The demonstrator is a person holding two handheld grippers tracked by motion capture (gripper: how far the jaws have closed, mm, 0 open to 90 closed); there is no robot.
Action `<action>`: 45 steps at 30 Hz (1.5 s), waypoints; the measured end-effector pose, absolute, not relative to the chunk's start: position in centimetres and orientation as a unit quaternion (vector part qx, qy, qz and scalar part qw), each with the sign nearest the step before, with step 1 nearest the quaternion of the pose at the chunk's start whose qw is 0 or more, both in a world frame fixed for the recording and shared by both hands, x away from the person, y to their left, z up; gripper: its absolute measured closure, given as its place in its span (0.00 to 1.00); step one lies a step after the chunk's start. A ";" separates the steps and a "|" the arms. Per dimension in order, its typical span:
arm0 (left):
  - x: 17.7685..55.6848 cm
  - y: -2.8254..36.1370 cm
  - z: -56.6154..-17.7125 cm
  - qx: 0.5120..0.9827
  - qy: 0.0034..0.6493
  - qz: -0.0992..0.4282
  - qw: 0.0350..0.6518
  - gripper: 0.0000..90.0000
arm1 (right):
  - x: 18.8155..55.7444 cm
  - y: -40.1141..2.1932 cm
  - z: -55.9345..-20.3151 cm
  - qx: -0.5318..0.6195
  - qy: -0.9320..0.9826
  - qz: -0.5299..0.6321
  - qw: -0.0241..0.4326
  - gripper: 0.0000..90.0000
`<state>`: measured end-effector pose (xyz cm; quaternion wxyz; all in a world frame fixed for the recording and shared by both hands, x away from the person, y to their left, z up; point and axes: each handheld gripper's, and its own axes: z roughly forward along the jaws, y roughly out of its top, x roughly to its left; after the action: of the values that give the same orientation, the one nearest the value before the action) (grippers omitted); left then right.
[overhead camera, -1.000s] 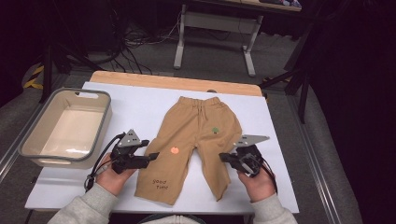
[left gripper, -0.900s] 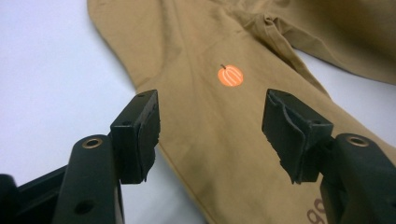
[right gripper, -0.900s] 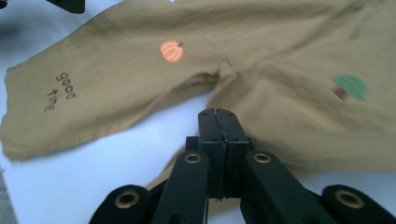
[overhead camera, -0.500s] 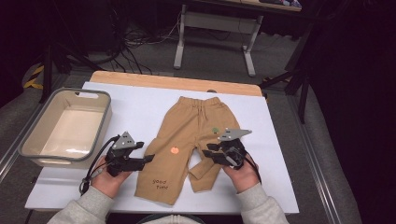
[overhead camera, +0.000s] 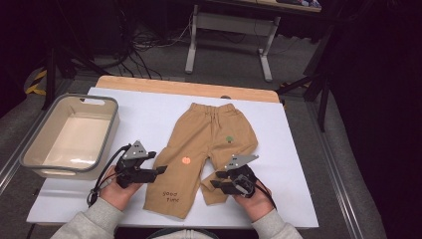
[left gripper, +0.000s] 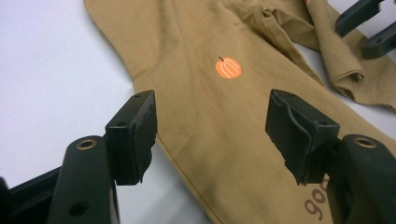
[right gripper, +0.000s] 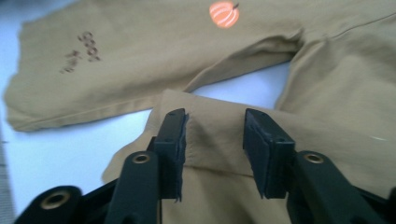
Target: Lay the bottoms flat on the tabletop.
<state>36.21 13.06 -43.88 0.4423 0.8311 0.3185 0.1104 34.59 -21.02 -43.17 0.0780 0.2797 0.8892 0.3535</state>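
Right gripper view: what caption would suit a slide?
Open hand-held gripper straddling a folded tan trouser leg, pumpkin print beyond.

The high view looks forward and down from above the near edge of the table [overhead camera: 149,112], taking in its whole top. The left gripper view sits low and close, facing right across the trousers [left gripper: 210,116]. The right gripper view, equally close, faces left. All three views share the orange pumpkin print [overhead camera: 186,160] [left gripper: 228,68] [right gripper: 224,13].
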 end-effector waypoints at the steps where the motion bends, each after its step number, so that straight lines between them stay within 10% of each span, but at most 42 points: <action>1: 36.2 13.1 -43.9 0.830 0.321 0.108 0.444 0.39 | 34.8 -20.7 -43.7 0.280 0.892 0.347 0.076 0.64; 7: 36.3 13.2 -44.0 0.831 0.320 0.105 0.443 0.39 | 34.6 -19.6 -44.9 0.259 0.898 0.343 0.095 0.57; 16: 36.3 13.1 -44.0 0.833 0.319 0.104 0.441 0.39 | 34.2 -19.3 -44.8 0.254 0.902 0.339 0.082 0.98; 37: 36.9 11.8 -43.8 0.835 0.305 0.097 0.447 0.38 | 26.6 -29.1 -37.6 0.293 0.894 0.299 0.157 0.96; 45: 37.1 11.8 -43.7 0.834 0.309 0.101 0.446 0.35 | 26.3 -32.2 -38.0 0.345 0.871 0.319 0.148 0.74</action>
<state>37.12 11.83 -43.73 0.4458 0.8339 0.3092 0.1012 26.25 -32.16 -37.98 0.1475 0.3448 0.8706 0.3185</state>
